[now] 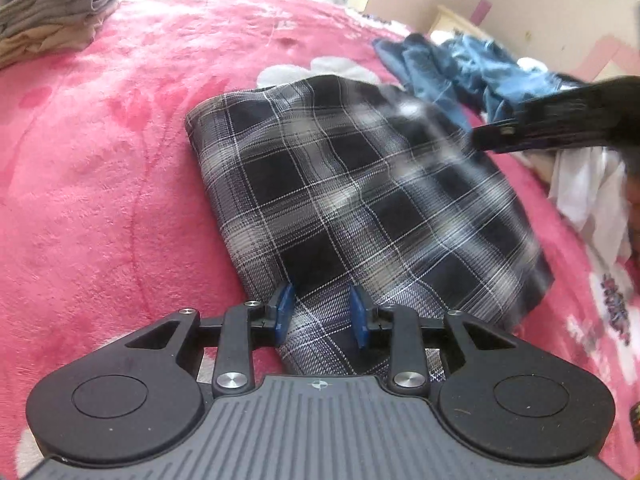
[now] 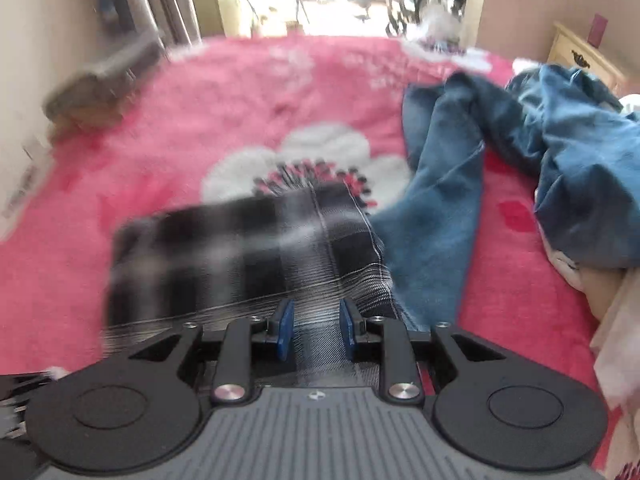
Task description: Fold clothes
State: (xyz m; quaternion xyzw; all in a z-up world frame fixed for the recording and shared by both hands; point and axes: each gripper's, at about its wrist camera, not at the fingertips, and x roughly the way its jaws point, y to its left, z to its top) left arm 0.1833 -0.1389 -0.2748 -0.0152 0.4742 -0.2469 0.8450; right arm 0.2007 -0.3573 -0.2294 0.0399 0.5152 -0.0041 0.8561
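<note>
With both grippers' jaws standing apart over the plaid shirt [image 1: 360, 200], nothing holds its fold. Any snag from the left gripper [image 1: 322, 314] or right gripper [image 2: 316, 330] could drag layers askew.

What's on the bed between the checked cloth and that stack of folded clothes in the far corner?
Nothing: in the left wrist view, only bare pink blanket lies between the plaid garment and the folded pile.

Both wrist views look low, close along the bed [image 1: 100, 152]; sharing the plaid garment [image 1: 360, 200].

No legible text anywhere
</note>
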